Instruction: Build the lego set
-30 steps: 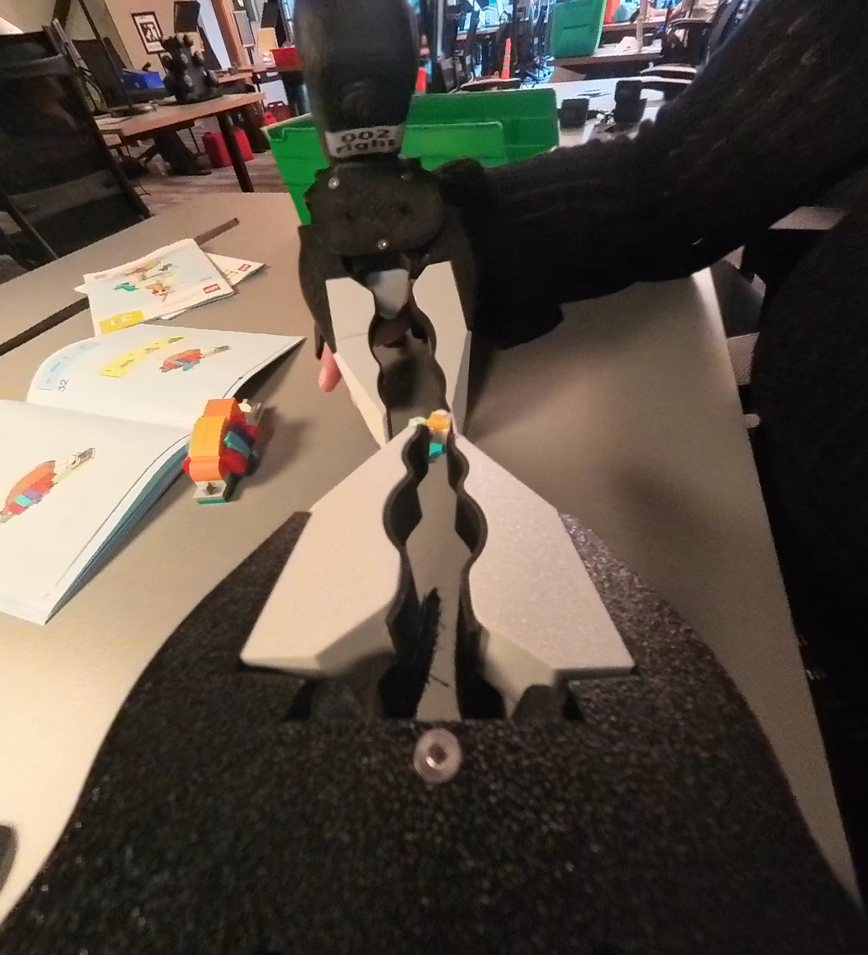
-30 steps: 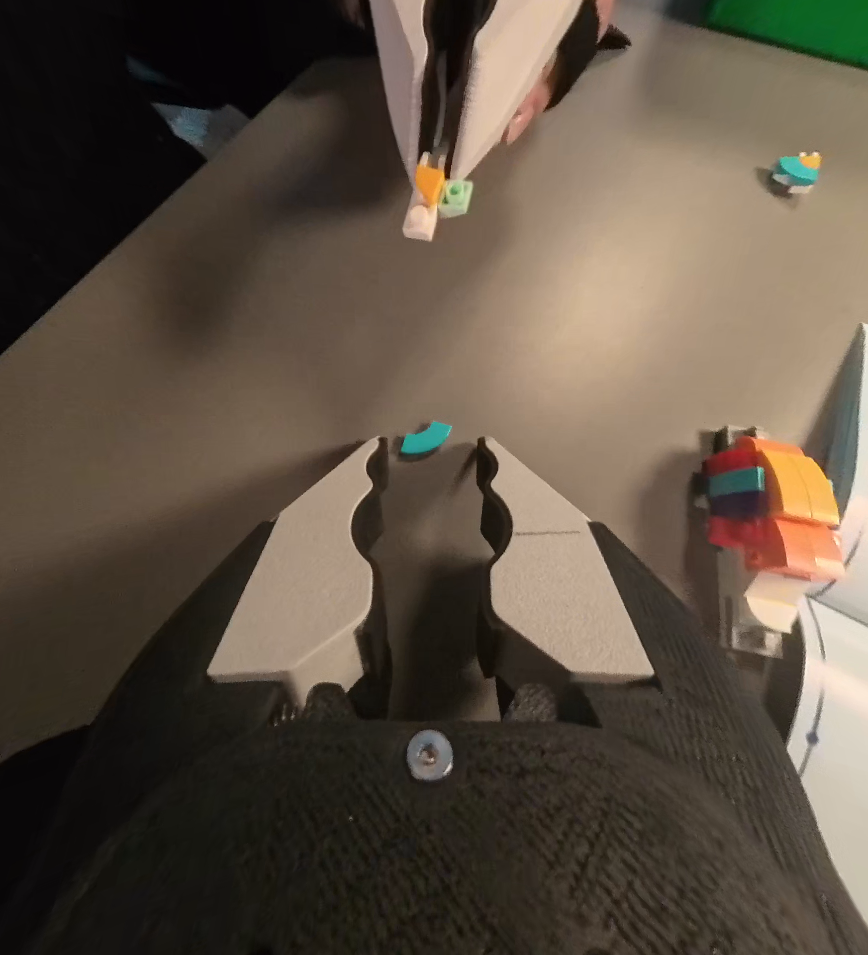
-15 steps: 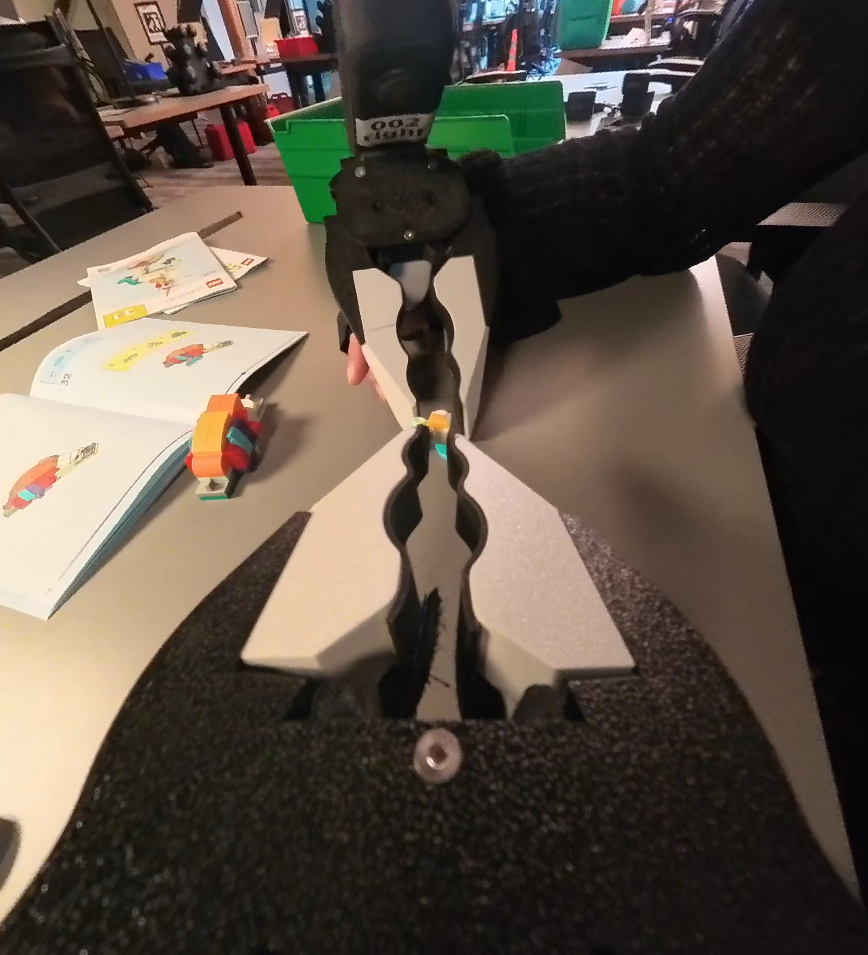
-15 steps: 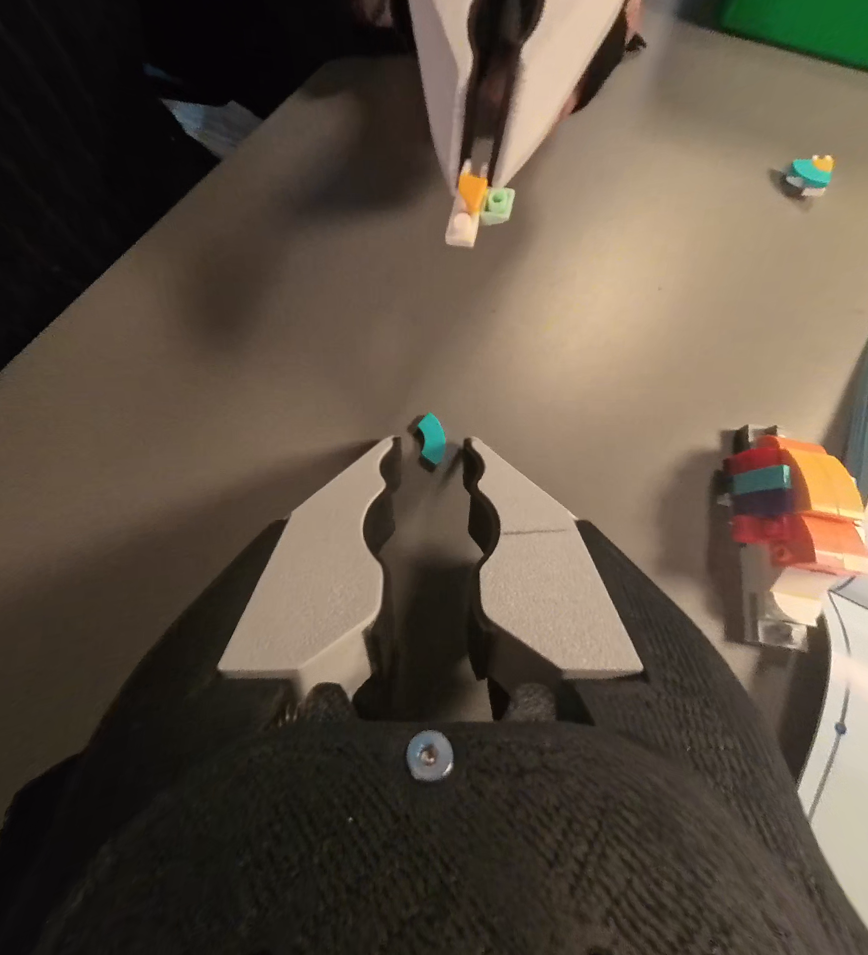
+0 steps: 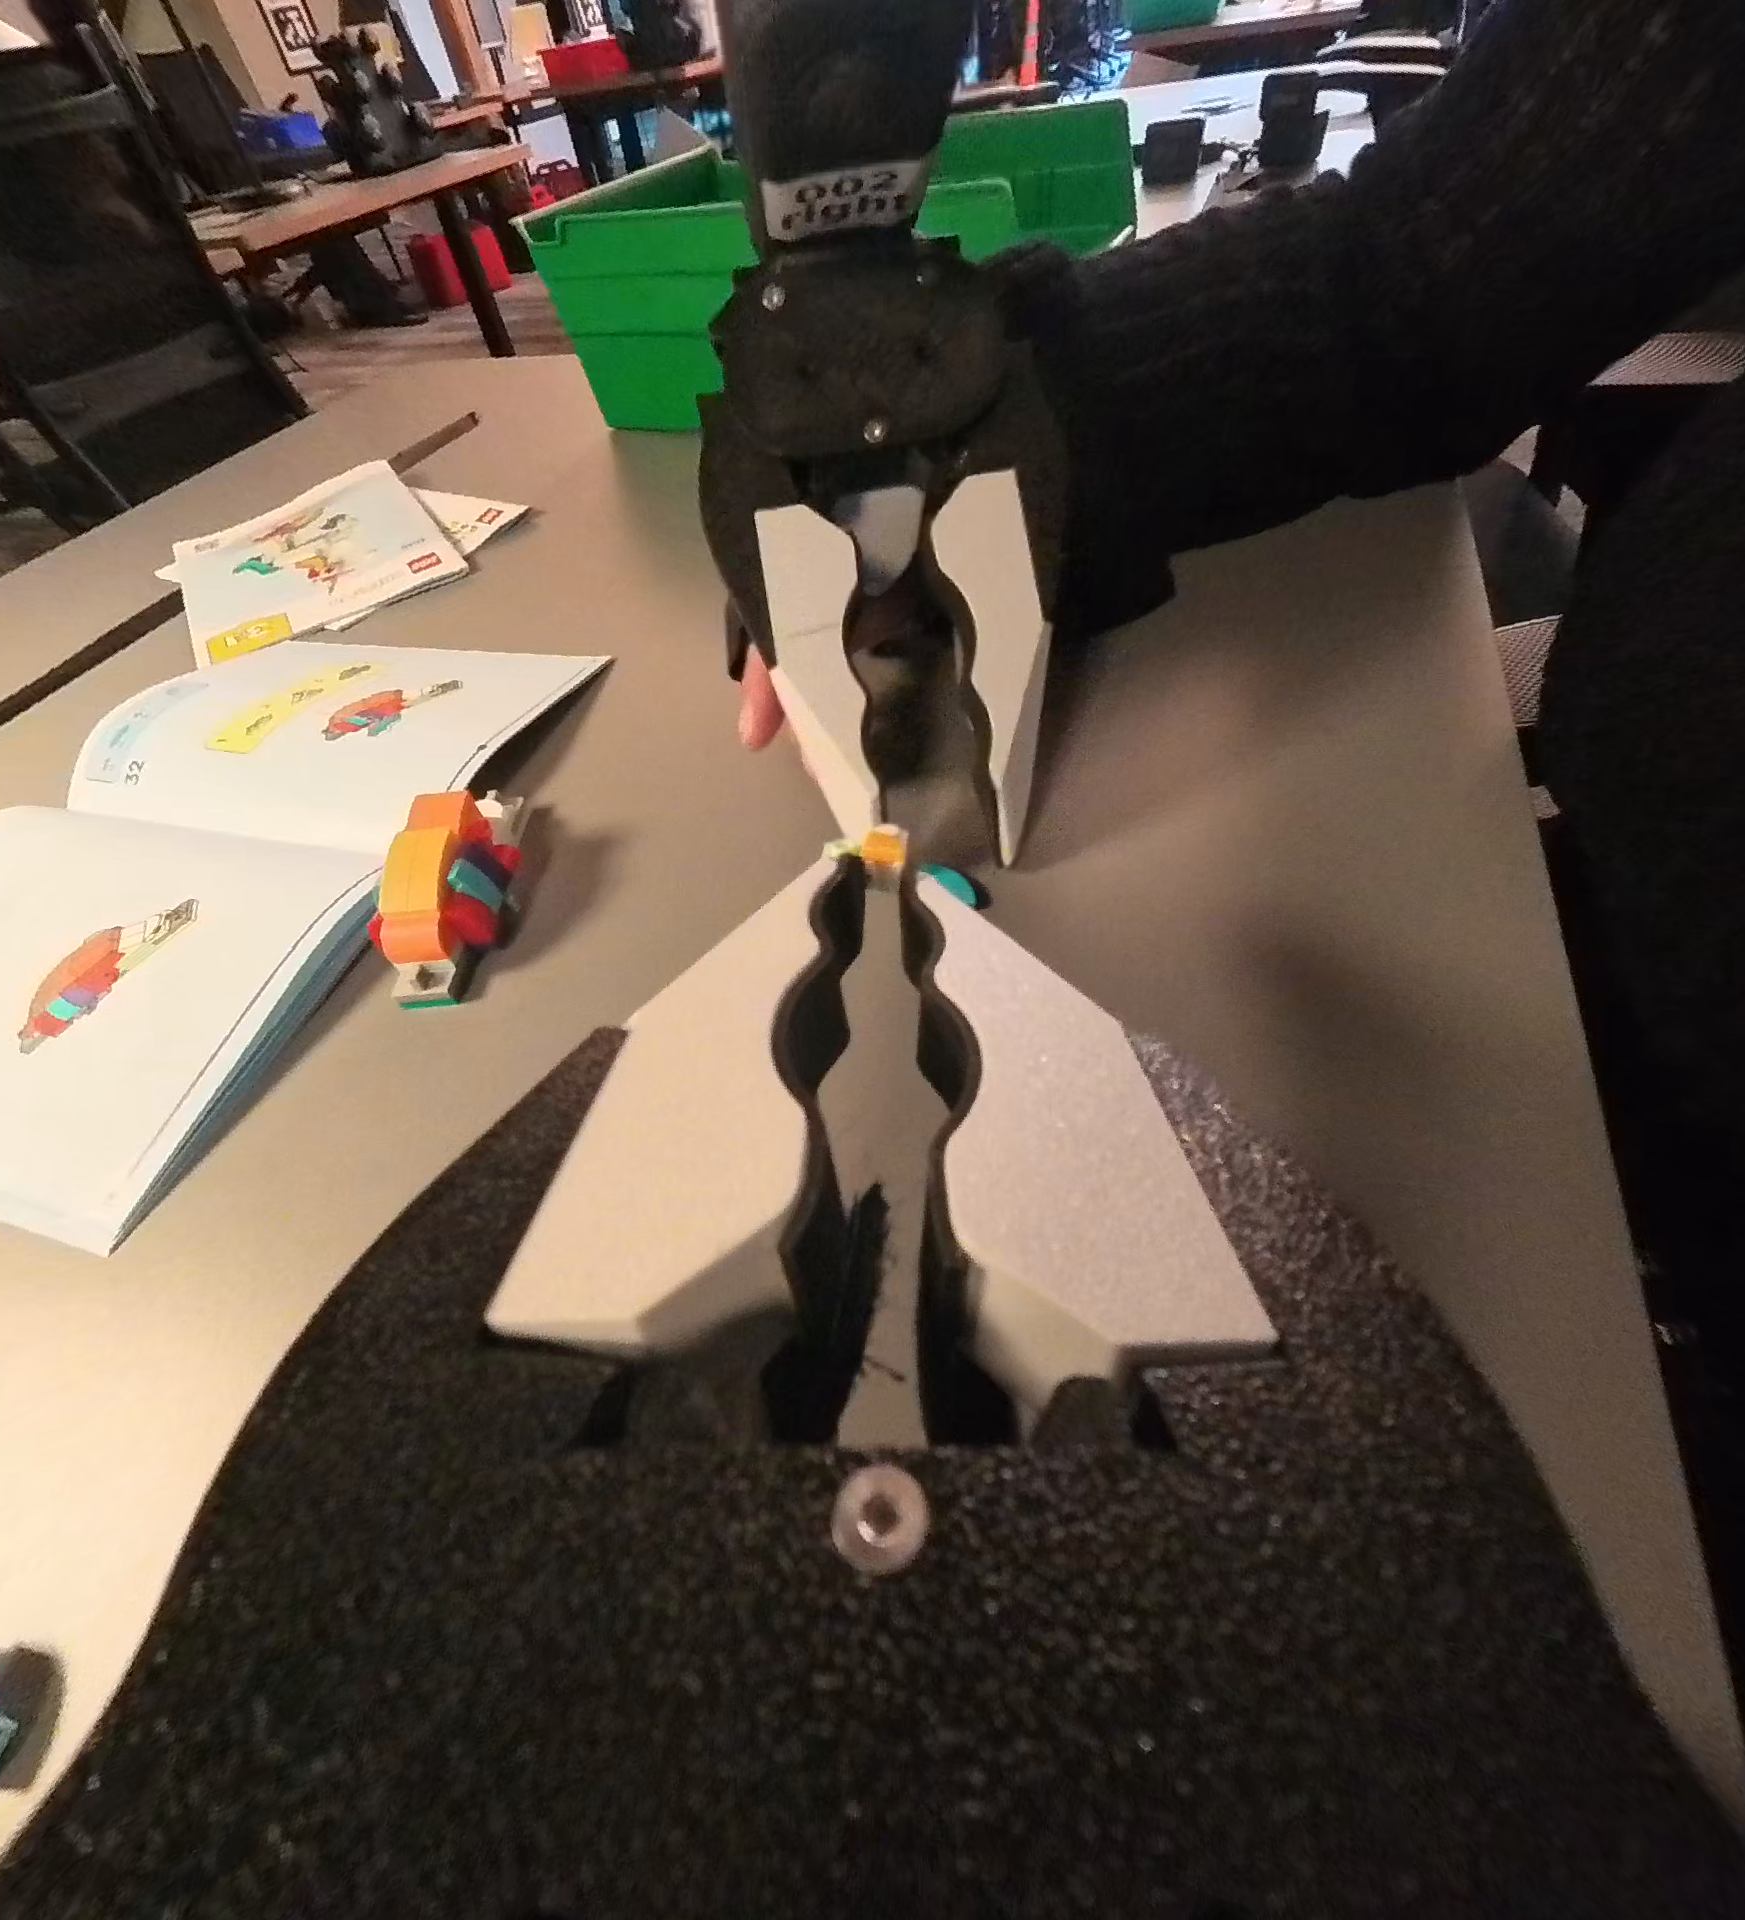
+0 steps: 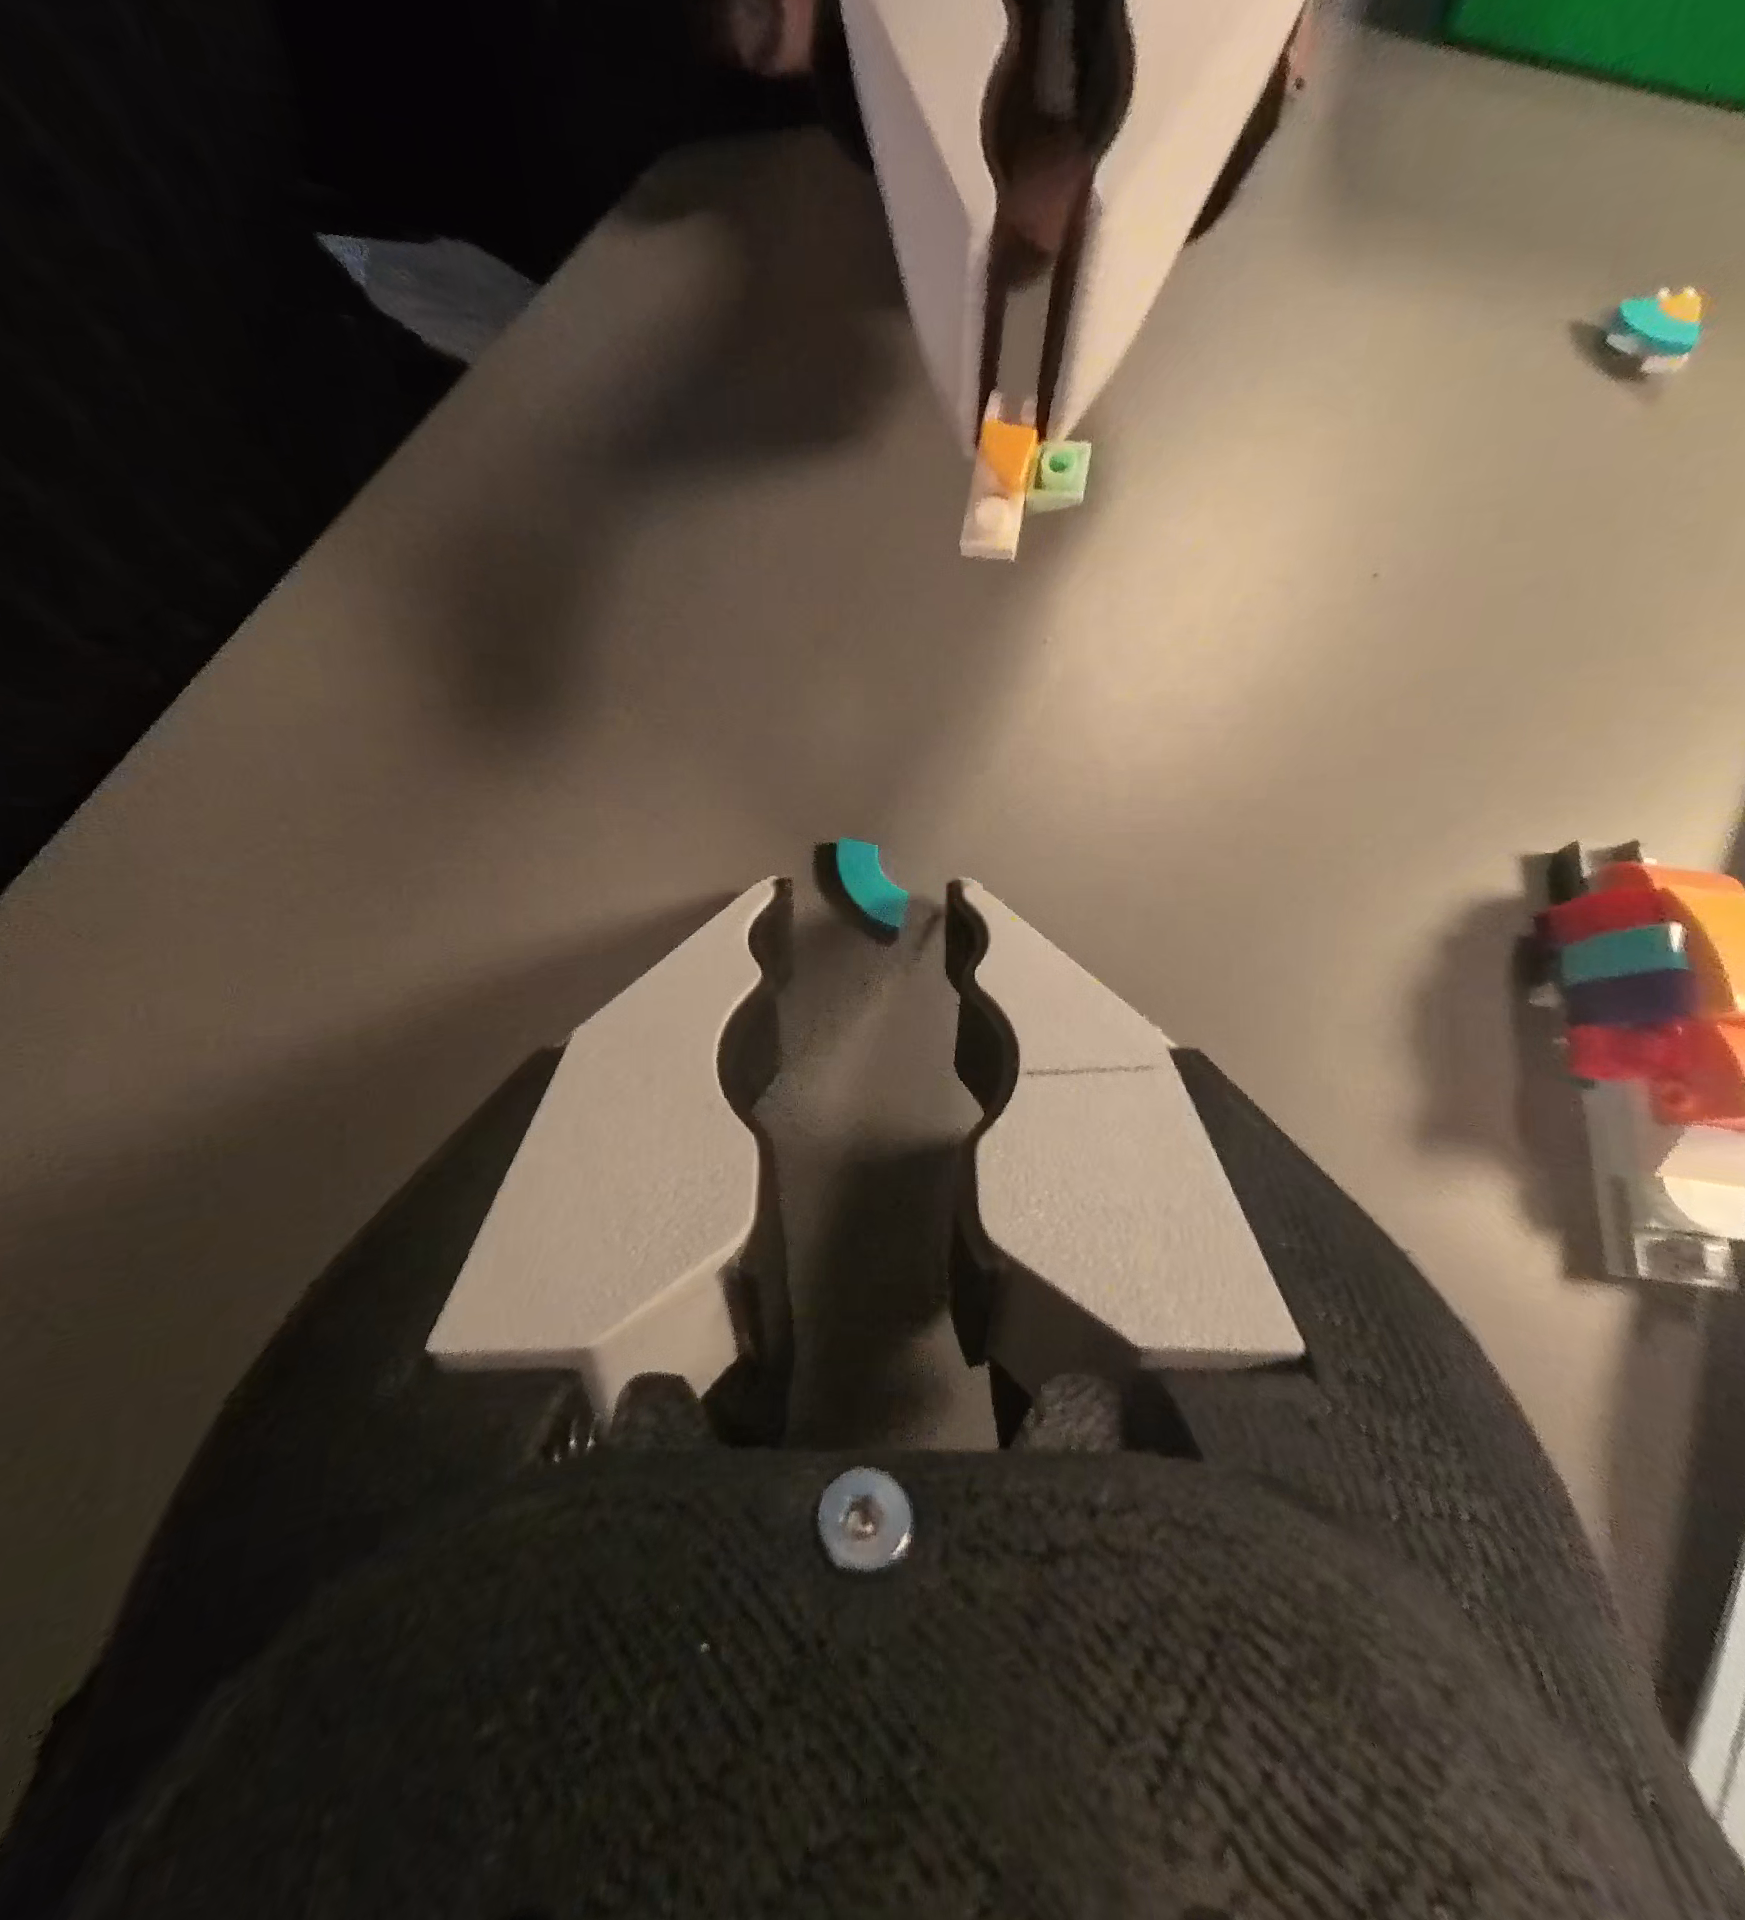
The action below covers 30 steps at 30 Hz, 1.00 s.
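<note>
With the left hand-held gripper [image 6: 1019, 410] pinching a small orange-and-white sub-assembly [image 6: 1003, 488], the spread right hand-held gripper [image 6: 863, 894] (tips low over the desk [image 6: 1263, 675]) must next close on the teal curved piece [image 6: 866, 881].

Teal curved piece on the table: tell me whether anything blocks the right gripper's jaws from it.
Nothing visible does. The teal curved piece lies on bare table just beyond the open right gripper; the left gripper, holding a small brick assembly, is farther off.
</note>
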Available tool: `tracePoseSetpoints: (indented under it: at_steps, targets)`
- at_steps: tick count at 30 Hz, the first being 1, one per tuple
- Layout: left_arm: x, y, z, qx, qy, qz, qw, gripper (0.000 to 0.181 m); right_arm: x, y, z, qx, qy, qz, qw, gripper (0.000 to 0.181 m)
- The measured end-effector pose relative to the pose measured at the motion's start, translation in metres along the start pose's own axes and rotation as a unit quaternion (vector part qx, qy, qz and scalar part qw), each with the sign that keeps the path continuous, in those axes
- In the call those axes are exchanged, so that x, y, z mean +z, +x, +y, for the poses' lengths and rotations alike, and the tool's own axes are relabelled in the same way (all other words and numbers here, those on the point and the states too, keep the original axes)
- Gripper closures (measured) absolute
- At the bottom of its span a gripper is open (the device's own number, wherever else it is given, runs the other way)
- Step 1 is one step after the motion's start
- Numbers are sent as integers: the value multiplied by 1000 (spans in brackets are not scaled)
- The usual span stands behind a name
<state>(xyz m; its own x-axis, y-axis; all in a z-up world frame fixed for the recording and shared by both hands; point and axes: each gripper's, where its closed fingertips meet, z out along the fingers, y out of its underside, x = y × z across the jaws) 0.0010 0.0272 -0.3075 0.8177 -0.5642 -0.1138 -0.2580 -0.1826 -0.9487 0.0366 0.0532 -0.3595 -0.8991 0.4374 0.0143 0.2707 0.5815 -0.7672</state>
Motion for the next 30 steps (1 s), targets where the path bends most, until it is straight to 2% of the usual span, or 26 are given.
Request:
tracePoseSetpoints:
  at_steps: [5, 9, 14, 17, 24, 30]
  targets:
    - [-1, -1, -1, 2, 5, -7, 1000, 176, 1, 1, 0, 7, 3, 54, 999, 156]
    - [0, -5, 0, 2, -2, -24, 1000, 176, -4, 8, -5, 109, 30, 110, 987, 153]
    - [-1, -12, 2, 7, -11, -79, 997, 176, -15, 7, -8, 206, 51, 257, 943, 152]
    - [1, -12, 4, 17, -23, -103, 994, 176, -11, -1, -4, 244, 38, 301, 921, 149]
    - [5, -11, 7, 31, -37, -109, 993, 176, -4, -1, 0, 264, 1, 349, 899, 145]
    - [5, -8, 4, 33, -28, -103, 994, 176, 2, 0, -1, 253, -13, 336, 907, 148]
